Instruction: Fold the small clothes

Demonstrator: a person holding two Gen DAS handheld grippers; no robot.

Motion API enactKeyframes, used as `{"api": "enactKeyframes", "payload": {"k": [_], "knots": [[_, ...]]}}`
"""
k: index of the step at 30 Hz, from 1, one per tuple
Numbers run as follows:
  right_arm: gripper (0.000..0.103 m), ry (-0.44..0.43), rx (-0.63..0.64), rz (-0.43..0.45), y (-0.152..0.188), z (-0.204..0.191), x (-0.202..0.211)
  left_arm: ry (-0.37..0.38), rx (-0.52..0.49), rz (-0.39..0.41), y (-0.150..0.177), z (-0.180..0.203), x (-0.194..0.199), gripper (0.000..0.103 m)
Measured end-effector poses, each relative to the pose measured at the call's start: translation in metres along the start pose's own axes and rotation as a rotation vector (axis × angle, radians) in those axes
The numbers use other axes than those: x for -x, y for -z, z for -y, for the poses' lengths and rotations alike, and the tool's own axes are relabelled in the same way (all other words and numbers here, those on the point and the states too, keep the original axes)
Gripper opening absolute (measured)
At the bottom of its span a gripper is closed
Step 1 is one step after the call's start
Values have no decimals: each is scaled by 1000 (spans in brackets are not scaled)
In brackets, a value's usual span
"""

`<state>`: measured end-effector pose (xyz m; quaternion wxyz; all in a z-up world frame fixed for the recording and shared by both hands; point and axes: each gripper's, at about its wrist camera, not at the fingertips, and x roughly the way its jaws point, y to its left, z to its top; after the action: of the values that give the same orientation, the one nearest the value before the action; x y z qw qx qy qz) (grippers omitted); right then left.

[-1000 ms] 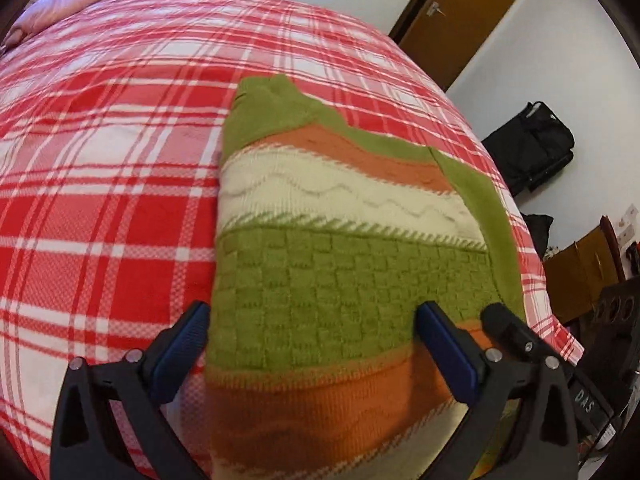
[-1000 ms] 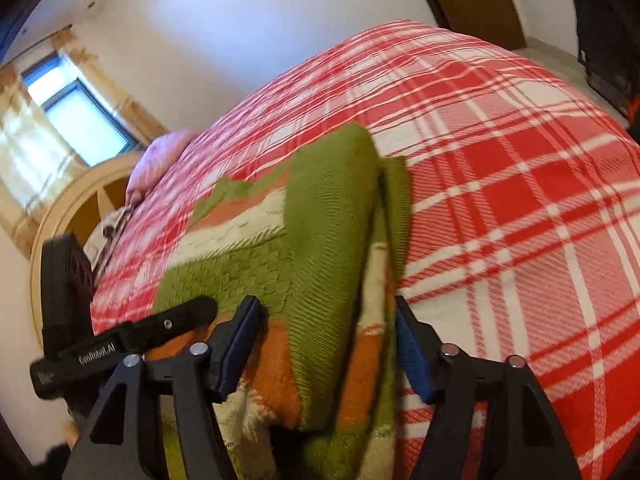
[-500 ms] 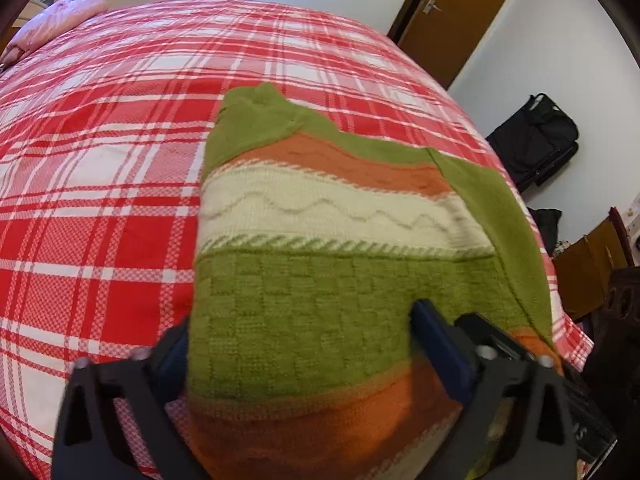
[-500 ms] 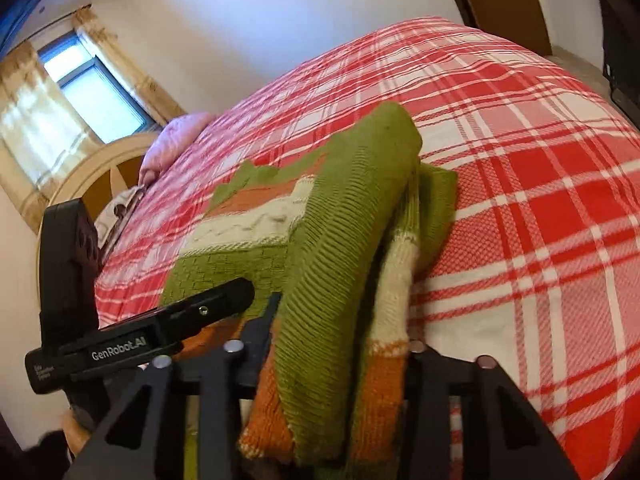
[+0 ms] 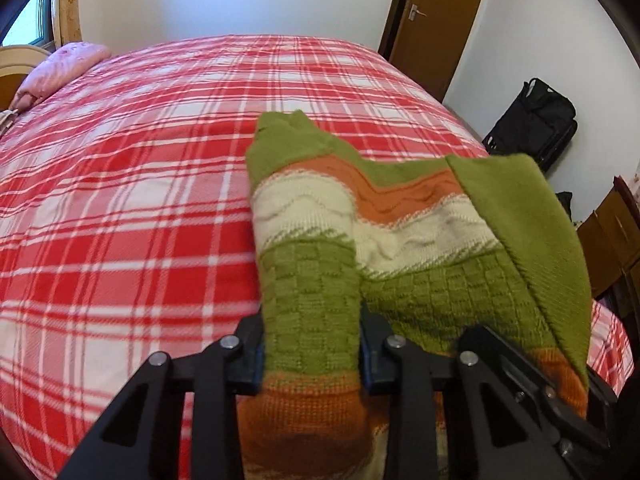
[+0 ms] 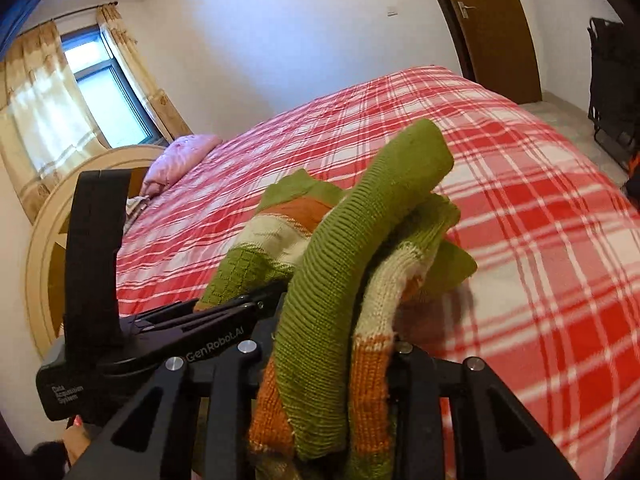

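A small knitted sweater in green, orange and cream stripes is lifted off the red plaid bed. My left gripper is shut on its near left hem, with fabric bunched between the pads. My right gripper is shut on the near right hem, where a green ribbed sleeve drapes over the folded layers. The sweater's far end with the green neck hangs towards the bed. The left gripper's body shows at the left of the right wrist view.
A pink pillow lies at the head of the bed by a wooden headboard. A black bag stands on the floor to the right, by a brown door. A curtained window is behind the headboard.
Both grippers went from open around the sweater's near hem to shut on it. They have lifted the hem, and the sweater has bunched and risen off the bed.
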<state>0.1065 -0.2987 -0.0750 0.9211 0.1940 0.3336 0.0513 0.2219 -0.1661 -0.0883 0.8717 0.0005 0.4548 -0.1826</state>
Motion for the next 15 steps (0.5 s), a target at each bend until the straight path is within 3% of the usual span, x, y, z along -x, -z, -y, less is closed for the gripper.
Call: {"api": "enactKeyframes", "payload": {"k": [15], "knots": [[31, 8, -70, 78, 63, -10, 85, -16, -115, 25, 63, 25, 62, 35]]}}
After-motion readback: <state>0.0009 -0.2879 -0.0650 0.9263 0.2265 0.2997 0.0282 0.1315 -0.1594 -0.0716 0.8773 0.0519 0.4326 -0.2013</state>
